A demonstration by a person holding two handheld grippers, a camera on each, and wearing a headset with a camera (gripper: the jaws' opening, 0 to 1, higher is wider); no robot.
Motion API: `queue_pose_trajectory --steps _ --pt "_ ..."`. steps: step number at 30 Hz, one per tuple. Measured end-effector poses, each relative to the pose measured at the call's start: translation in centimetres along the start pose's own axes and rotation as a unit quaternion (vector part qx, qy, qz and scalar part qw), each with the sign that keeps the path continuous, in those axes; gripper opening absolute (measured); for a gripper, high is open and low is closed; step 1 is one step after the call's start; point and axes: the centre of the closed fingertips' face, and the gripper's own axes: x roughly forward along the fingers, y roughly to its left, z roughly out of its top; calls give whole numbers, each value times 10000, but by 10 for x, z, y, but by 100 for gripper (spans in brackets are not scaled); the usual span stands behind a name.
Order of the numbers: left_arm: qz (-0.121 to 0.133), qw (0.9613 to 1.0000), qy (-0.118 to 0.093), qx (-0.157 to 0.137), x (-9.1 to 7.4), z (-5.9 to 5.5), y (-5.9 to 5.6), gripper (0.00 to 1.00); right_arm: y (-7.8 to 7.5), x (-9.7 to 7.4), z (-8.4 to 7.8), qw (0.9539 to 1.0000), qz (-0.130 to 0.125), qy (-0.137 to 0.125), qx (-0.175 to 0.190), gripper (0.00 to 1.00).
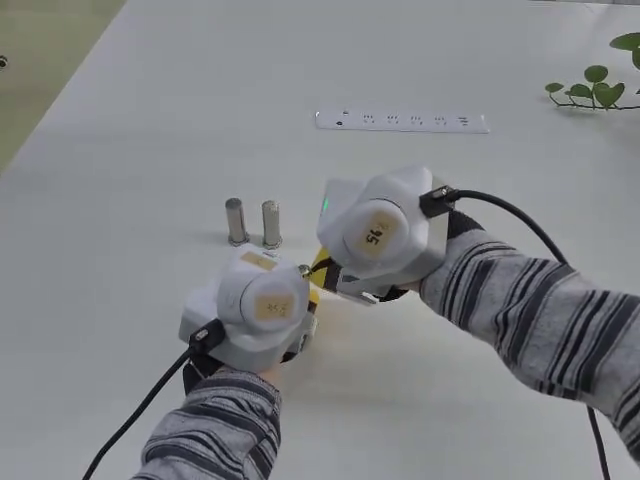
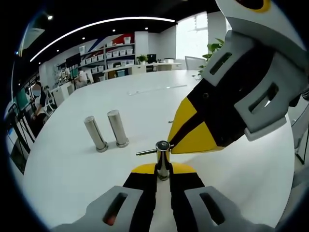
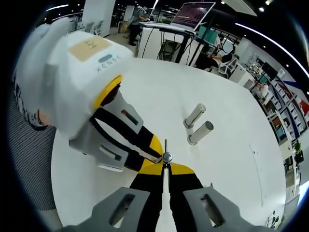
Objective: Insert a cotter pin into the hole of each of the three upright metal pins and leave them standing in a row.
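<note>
Left gripper view: left gripper [image 2: 162, 170] jaws clamped on the third metal pin [image 2: 162, 153], upright, with the cotter pin [image 2: 145, 152] poking through its hole. Right gripper [image 3: 166, 168] jaws are pinched tight on that cotter pin's other end. We see the two other pins [image 2: 117, 126] standing mid-table, just beyond. Risks, we judge: a right-hand twist bends or jams the cotter pin, and a sideways pull tips the held pin into the pair.

My right hand-held gripper [image 3: 165, 170] pinches a thin cotter pin [image 3: 165, 145] at the round top of a metal pin [image 3: 167, 157]. The left hand-held gripper [image 3: 155, 155] clasps that pin with its yellow tips. Two other pins [image 3: 194, 116] [image 3: 200, 132] stand side by side, well in from the edges of the bench [image 3: 227, 183].
</note>
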Motion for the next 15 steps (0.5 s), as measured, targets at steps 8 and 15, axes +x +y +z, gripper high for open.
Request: queue_pose_trajectory --steps 8,15 --pt "-53 10000 0 -2 0 0 1 5 -8 -7 -8 9986 -241 -90 465 10" --pt "-2 10000 25 -41 -3 -2 9 5 -10 -19 -19 9874 -437 -386 1473 17"
